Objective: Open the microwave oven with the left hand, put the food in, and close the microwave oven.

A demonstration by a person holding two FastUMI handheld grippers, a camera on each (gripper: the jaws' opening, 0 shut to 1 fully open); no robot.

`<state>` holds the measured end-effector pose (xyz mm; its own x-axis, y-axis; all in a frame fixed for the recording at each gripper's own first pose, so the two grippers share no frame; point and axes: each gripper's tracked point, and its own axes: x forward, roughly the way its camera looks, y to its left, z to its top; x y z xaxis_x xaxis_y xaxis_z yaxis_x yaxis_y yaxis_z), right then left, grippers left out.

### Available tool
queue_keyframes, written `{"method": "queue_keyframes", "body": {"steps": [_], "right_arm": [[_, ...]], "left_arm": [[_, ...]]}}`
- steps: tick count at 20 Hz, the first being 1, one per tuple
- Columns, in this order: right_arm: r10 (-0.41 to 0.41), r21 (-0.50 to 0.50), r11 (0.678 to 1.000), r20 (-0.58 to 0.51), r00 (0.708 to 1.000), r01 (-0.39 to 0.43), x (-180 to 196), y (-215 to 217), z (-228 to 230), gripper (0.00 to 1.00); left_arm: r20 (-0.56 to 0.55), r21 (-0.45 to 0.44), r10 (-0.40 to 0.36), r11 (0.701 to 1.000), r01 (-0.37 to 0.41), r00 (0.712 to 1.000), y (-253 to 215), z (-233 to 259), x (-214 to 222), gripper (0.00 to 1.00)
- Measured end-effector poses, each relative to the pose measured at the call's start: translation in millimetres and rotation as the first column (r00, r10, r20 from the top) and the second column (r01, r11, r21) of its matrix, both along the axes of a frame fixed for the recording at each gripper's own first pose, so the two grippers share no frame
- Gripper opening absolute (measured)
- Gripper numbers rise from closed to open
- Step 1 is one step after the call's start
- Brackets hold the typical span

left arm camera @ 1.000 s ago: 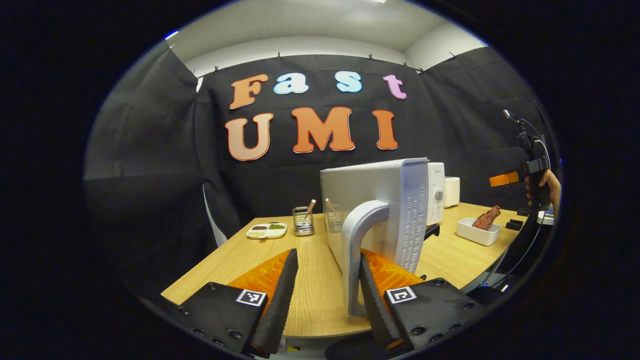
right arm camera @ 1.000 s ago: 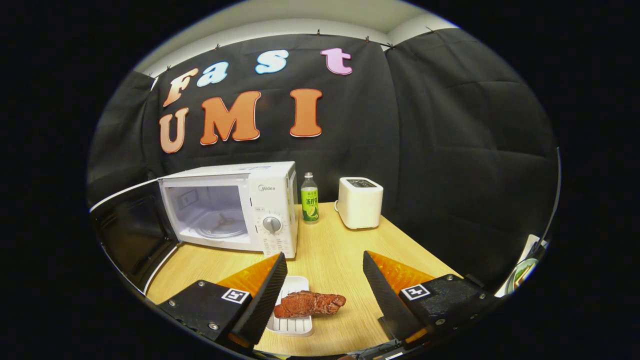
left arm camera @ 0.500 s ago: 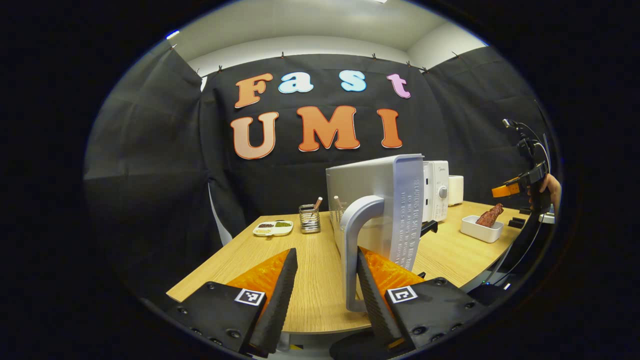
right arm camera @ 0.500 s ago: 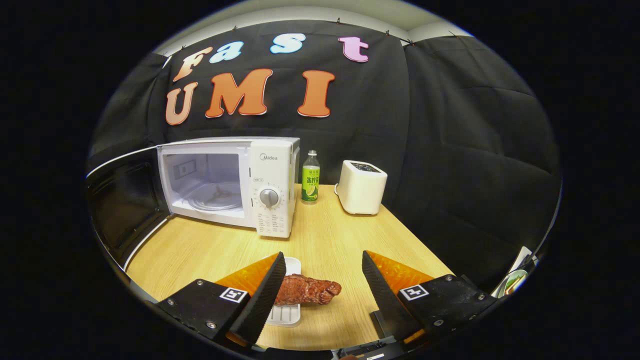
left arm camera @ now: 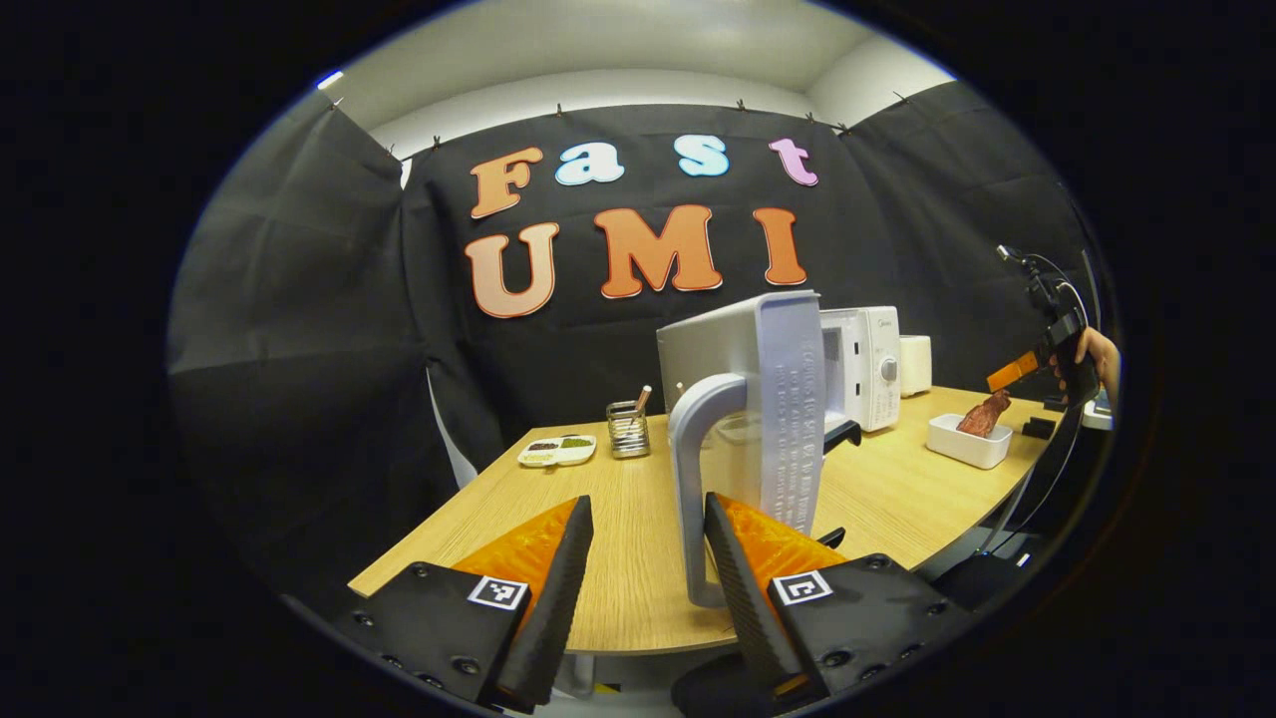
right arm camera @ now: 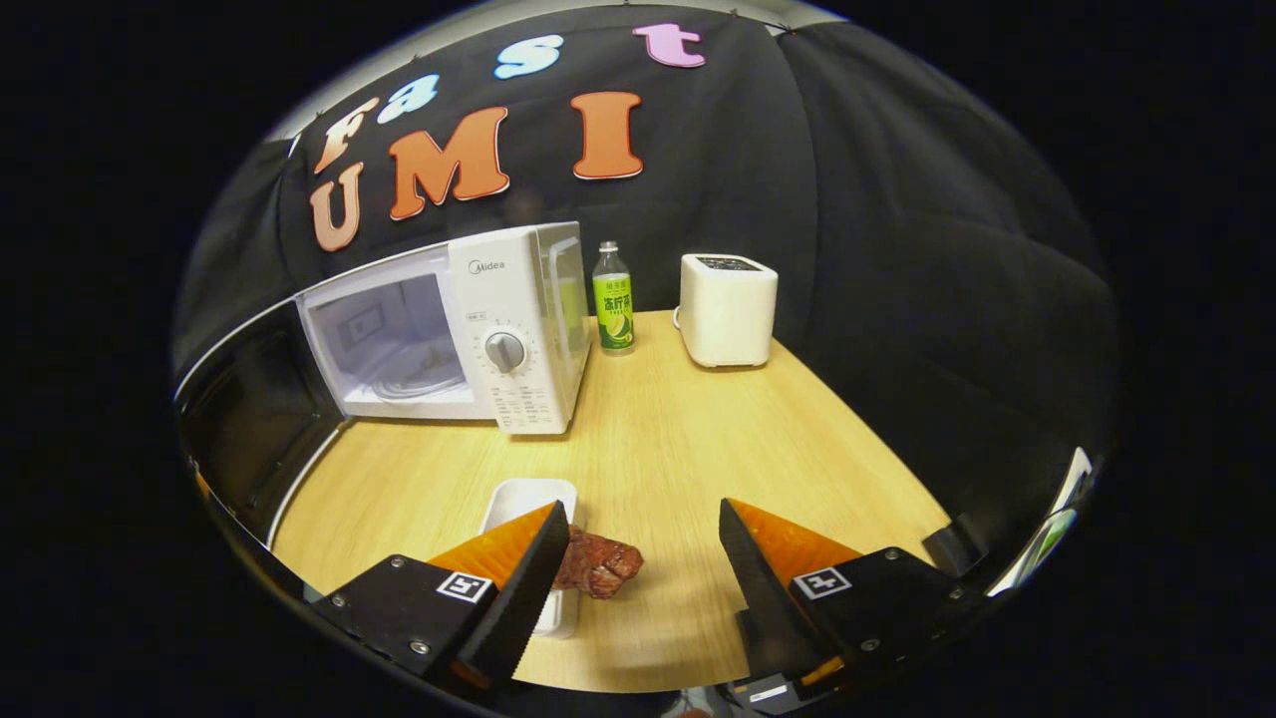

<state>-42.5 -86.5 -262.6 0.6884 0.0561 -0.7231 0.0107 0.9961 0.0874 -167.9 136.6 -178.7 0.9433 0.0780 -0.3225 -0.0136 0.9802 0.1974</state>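
The left gripper (left arm camera: 643, 558) is sitting spread at 6 o'clock, the handle (left arm camera: 690, 469) of the swung-open door (left arm camera: 773, 399) standing between its fingers, touching neither clearly. The microwave (right arm camera: 498, 319) is standing open at 10 o'clock on the table (right arm camera: 678, 439). The right gripper (right arm camera: 643, 563) is hovering spread over the food (right arm camera: 598, 563), which is lying on a white tray (right arm camera: 523, 499) at 6 o'clock.

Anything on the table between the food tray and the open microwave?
No. In the right gripper view, only bare table lies between the tray of food and the microwave.
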Motion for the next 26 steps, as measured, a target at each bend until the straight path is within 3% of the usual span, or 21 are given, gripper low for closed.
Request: {"method": "queue_keyframes", "body": {"steps": [4,5,6,7,9,10,11,12,14,15,16,18,19,20,23,25,26], "right_arm": [[-0.055,0.052,0.997,-0.062,0.997,0.059,-9,-6,-16,0.9],[-0.066,0.069,0.995,-0.069,0.995,0.071,-12,-6,-15,0.88],[-0.077,0.103,0.991,-0.077,0.994,0.084,-13,-3,-15,0.86],[-0.086,0.152,0.984,-0.087,0.993,0.098,-16,1,-13,0.84],[-0.118,0.239,0.961,-0.11,0.987,0.142,-18,7,-17,0.78],[-0.135,0.263,0.951,-0.124,0.983,0.164,-19,9,-22,0.76],[-0.15,0.283,0.942,-0.127,0.981,0.18,-19,10,-26,0.72],[-0.158,0.305,0.933,-0.133,0.978,0.192,-19,13,-29,0.7],[-0.166,0.351,0.914,-0.136,0.977,0.205,-20,21,-29,0.66],[-0.17,0.359,0.91,-0.138,0.976,0.209,-21,22,-31,0.57],[-0.186,0.345,0.912,-0.132,0.974,0.221,-18,18,-34,0.52],[-0.203,0.362,0.903,-0.121,0.972,0.233,-13,17,-32,0.3],[-0.208,0.377,0.896,-0.11,0.972,0.235,-10,19,-30,0.35],[-0.209,0.391,0.891,-0.096,0.973,0.23,-8,20,-27,0.34],[-0.214,0.439,0.874,-0.04,0.976,0.21,2,28,-14,0.2],[-0.187,0.414,0.893,-0.022,0.982,0.179,4,36,-13,0.15],[-0.175,0.393,0.905,-0.007,0.985,0.163,6,39,-11,0.14]], "left_arm": [[-0.023,-0.007,0.001,1.0,-0.001,1.0,-1,-4,-4,0.75],[-0.018,-0.009,0.002,1.0,-0.002,1.0,-1,-3,-4,0.66],[-0.014,-0.01,0.006,1.0,-0.006,1.0,0,-3,-6,0.66],[-0.01,-0.012,0.009,1.0,-0.009,1.0,1,-2,-7,0.75],[-0.002,-0.025,0.016,1.0,-0.016,1.0,2,-1,-9,0.75],[0.0,-0.031,0.019,0.999,-0.019,1.0,3,0,-12,0.66],[0.004,-0.037,0.023,0.999,-0.023,1.0,3,2,-13,0.66],[0.009,-0.042,0.025,0.999,-0.025,1.0,4,3,-13,0.75],[0.012,-0.044,0.023,0.999,-0.022,1.0,4,4,-13,0.75],[0.01,-0.04,0.021,0.999,-0.021,1.0,4,4,-12,0.68],[0.008,-0.038,0.02,0.999,-0.02,1.0,6,5,-13,0.7],[0.009,-0.042,0.019,0.999,-0.019,1.0,7,6,-14,0.75],[0.01,-0.045,0.02,0.999,-0.019,1.0,7,6,-14,0.7],[0.011,-0.048,0.02,0.999,-0.019,1.0,6,6,-14,0.66],[0.011,-0.052,0.02,0.998,-0.019,1.0,7,6,-15,0.65],[0.01,-0.054,0.018,0.998,-0.017,1.0,7,6,-16,0.66],[0.011,-0.055,0.017,0.998,-0.016,1.0,7,6,-16,0.82]]}}
